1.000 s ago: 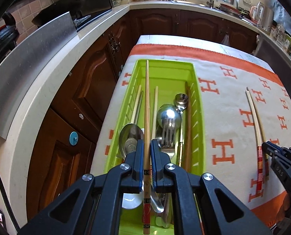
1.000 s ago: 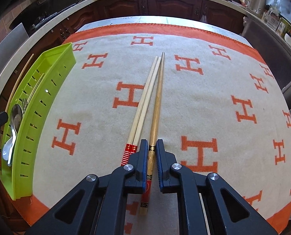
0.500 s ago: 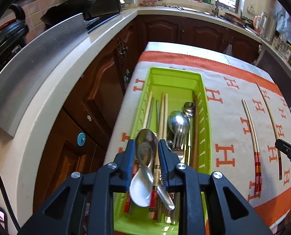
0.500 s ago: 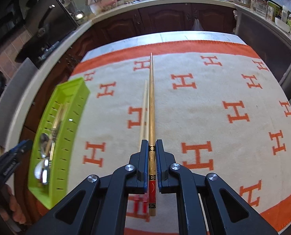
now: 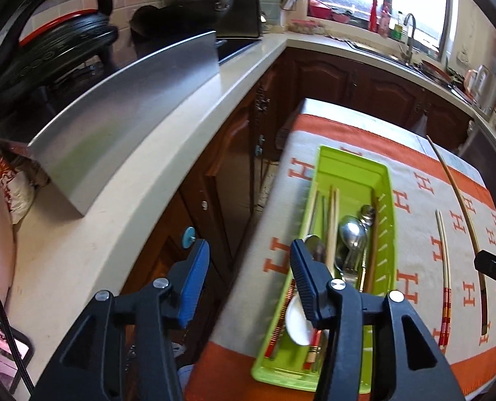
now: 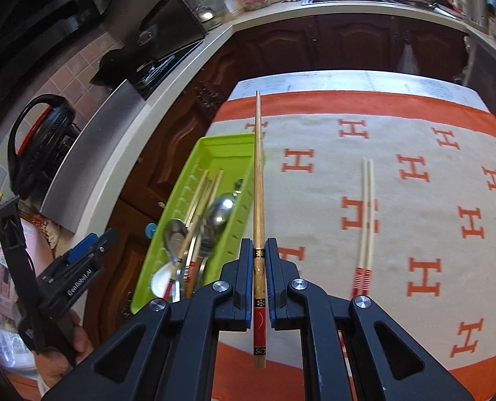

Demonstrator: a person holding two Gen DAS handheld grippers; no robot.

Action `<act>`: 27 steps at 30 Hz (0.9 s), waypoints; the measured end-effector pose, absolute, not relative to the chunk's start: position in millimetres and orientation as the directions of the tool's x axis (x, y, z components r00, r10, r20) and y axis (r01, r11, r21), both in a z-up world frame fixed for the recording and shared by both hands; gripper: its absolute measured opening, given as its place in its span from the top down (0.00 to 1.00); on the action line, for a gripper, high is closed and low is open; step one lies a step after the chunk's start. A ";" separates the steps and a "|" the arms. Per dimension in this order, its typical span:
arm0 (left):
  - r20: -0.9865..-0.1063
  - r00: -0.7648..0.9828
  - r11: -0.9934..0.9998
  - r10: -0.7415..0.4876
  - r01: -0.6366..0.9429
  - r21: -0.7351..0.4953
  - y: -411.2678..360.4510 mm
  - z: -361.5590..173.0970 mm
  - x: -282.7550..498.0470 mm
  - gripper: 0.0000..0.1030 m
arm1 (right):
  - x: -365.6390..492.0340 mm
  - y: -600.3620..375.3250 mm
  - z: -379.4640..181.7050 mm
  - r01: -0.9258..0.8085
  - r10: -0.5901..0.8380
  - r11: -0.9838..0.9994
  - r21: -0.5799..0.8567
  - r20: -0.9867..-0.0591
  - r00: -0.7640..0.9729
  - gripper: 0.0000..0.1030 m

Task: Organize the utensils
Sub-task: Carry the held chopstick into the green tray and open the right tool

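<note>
Closest to my right camera, the right gripper was clamped on a dark chopstick, its red decorated end poking out toward the bottom of the frame and its tip reaching up past the far corner of the green tray. It was off the cloth, hanging over the tray's right wall.

In the left view, the left gripper had just been opening; its jaws stood apart with nothing between them, at the lower middle of the frame, over the tray's near left edge.

The tray already held most of the load: spoons, a fork, a white spoon and several chopsticks, lying lengthwise in a loose heap.

Farther right on the orange-lettered cloth, one pale pair of chopsticks with red-banded ends lay side by side, well apart from the tray.

I judged the job well along: the chopstick in my right grip needed dropping in, then that last pair. I saw nothing else loose on the cloth.
</note>
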State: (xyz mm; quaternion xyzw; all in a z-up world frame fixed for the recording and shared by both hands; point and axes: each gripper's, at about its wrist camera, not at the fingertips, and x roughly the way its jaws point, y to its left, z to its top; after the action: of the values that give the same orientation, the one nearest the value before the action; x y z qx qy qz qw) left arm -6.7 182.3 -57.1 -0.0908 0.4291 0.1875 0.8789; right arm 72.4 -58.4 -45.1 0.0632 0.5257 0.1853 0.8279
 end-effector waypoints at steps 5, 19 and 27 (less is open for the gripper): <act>-0.785 0.564 0.908 0.257 -0.419 -0.004 188.5 -56.3 -9.2 0.45 | 83.3 -26.4 -46.0 -0.220 0.408 0.910 0.352 -0.859 0.310 0.94; -0.788 0.547 0.902 0.283 -0.432 0.024 196.8 -62.5 -11.1 0.32 | 91.3 17.4 -101.7 -0.124 0.417 0.908 0.399 -0.888 0.193 0.93; -0.798 0.542 0.916 0.264 -0.400 0.032 187.7 -69.3 -8.4 0.31 | 89.0 21.5 -114.5 -0.130 0.404 0.913 0.386 -0.899 0.171 0.88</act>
State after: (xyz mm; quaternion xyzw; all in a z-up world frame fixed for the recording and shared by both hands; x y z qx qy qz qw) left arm -8.4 187.7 -69.3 -0.0771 0.4395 0.1898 0.8746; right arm 89.0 21.5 -114.5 0.1108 0.6193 0.1764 0.7571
